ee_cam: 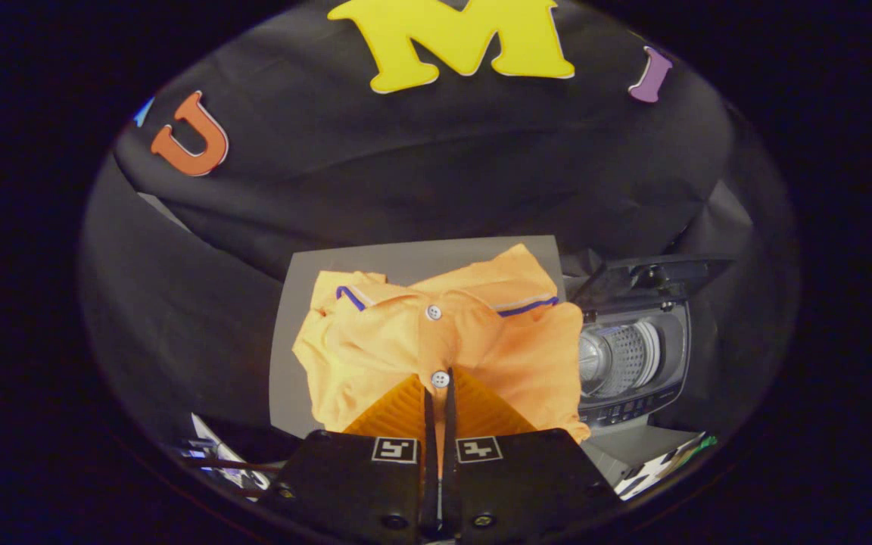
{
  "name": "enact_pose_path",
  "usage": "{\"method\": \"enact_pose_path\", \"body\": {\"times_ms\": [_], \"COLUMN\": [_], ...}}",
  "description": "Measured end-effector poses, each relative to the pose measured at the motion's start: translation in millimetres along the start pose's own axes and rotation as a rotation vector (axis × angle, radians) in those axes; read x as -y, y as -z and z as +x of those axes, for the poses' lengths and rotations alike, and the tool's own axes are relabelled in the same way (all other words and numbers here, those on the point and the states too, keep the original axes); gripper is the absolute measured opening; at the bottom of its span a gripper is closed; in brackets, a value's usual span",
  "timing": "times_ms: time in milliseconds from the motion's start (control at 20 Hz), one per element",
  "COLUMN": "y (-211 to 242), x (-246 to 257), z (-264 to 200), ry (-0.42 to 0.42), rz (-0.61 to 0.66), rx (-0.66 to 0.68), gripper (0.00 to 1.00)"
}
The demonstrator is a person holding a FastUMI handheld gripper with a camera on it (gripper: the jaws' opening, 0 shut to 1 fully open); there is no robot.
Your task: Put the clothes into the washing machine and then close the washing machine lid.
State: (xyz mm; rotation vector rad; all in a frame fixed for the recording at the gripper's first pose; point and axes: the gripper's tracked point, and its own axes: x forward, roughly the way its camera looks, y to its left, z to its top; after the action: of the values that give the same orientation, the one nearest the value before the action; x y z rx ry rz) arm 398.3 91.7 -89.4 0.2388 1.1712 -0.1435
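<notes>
Hidden: the shirt's lower front, covered by my gripper [440, 393] and its orange fingers [398, 412]; odd items beside the gripper body, too cut off to identify.

Item — orange shirt [375, 341], polo type, white buttons, blue-and-white collar trim, crumpled, raised in front of a grey board [406, 261].

Gripper: fingers nearly together, pinching the shirt's button placket between them.

Item — washing machine [633, 363], just beside the shirt, lid [652, 272] up, perforated drum visible.
</notes>
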Motion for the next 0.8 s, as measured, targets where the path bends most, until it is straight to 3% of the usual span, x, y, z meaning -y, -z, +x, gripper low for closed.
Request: {"method": "enact_pose_path", "body": {"times_ms": [350,800], "y": [29.4,61.4], "x": [62.7,189.3], "z": [-60.0,-102.3], "ry": [0.01,0.016], "rz": [0.083,0.162], "rx": [0.068,0.117], "gripper": [0.06,0.06]}}
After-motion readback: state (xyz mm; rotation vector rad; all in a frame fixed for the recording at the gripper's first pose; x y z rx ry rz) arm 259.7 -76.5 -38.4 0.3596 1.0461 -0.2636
